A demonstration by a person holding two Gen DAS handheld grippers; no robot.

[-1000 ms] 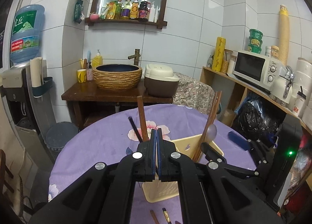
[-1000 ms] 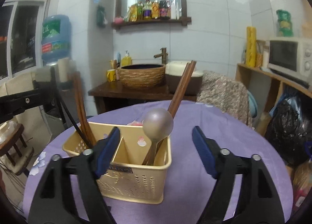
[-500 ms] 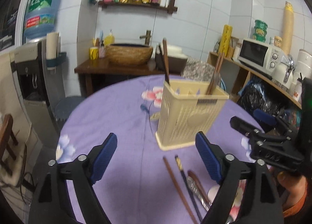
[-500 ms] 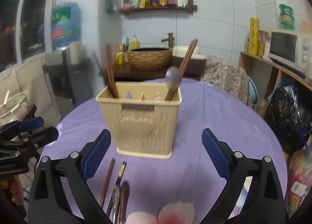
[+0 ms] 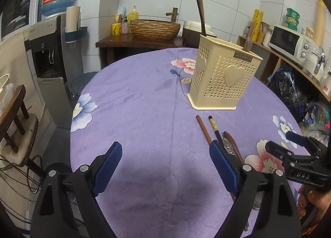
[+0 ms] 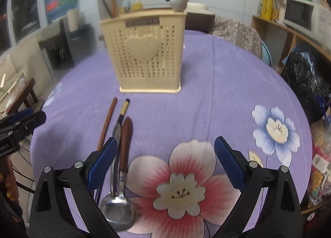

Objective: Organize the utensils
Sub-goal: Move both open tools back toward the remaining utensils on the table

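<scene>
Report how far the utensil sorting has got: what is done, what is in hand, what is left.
Done: the cream utensil holder already holds brown chopsticks and a metal spoon. In hand: nothing; the left tool and right tool are both open. Left: a brown chopstick, a black chopstick, a wooden-handled utensil and a steel spoon lie on the tablecloth.

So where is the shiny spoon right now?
In the right wrist view, the shiny spoon lies flat on the purple tablecloth at lower left, beside the wooden-handled utensil, in front of the cream holder.
</scene>
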